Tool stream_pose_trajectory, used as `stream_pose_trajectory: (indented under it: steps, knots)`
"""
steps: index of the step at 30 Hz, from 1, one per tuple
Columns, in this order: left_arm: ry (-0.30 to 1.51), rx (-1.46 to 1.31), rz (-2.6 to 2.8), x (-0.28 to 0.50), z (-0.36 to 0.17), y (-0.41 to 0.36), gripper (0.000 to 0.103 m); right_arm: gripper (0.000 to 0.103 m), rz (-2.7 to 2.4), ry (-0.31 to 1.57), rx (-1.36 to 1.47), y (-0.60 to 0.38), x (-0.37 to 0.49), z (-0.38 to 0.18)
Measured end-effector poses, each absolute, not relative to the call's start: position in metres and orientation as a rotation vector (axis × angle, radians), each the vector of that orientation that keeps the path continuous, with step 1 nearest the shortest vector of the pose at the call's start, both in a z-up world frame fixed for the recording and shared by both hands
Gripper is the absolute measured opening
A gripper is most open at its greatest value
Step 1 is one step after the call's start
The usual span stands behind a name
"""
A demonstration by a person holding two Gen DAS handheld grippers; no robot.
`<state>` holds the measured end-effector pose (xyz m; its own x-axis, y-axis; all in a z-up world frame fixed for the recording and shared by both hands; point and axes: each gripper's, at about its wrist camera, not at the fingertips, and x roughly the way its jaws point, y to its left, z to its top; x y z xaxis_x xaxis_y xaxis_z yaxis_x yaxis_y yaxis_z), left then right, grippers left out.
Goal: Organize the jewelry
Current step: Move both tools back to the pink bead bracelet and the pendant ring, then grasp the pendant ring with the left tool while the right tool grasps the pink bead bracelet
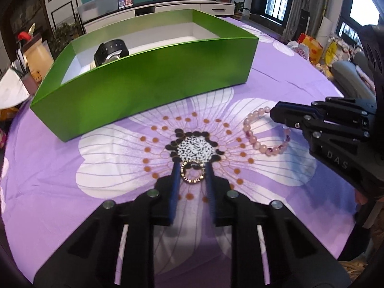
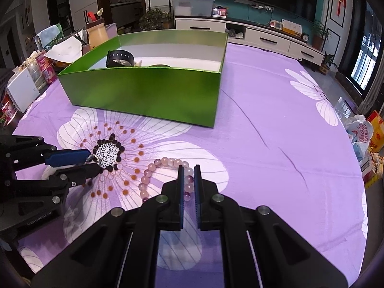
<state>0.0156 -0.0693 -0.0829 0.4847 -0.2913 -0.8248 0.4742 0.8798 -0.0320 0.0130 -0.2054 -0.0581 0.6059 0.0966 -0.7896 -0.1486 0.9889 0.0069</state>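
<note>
Left view only: ring point(image 1: 192, 171) showing whole, before the box point(image 1: 148, 88).
Left gripper point(image 1: 192, 168): angling down, pinching ring.
Right gripper point(image 2: 189, 176): angling down, pinching bracelet point(image 2: 165, 162).

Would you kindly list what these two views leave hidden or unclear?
- Green box: in both wrist views its near wall hides most of the floor, so its full contents are unknown.
- Black watch: left wrist view, lower part hidden by that wall.
- Bead bracelet: right wrist view, near beads covered by the right hand-held gripper.
- Gold ring: right wrist view, mostly hidden behind the left hand-held gripper.
</note>
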Motion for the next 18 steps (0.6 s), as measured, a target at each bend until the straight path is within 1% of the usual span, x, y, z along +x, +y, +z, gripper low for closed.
stream_pose_trajectory:
  steps: [18]
  knots:
    - [0.897, 0.076, -0.417, 0.027, -0.042, -0.029, 0.02, 0.007, 0.175, 0.786, -0.082, -0.196, 0.008, -0.008]
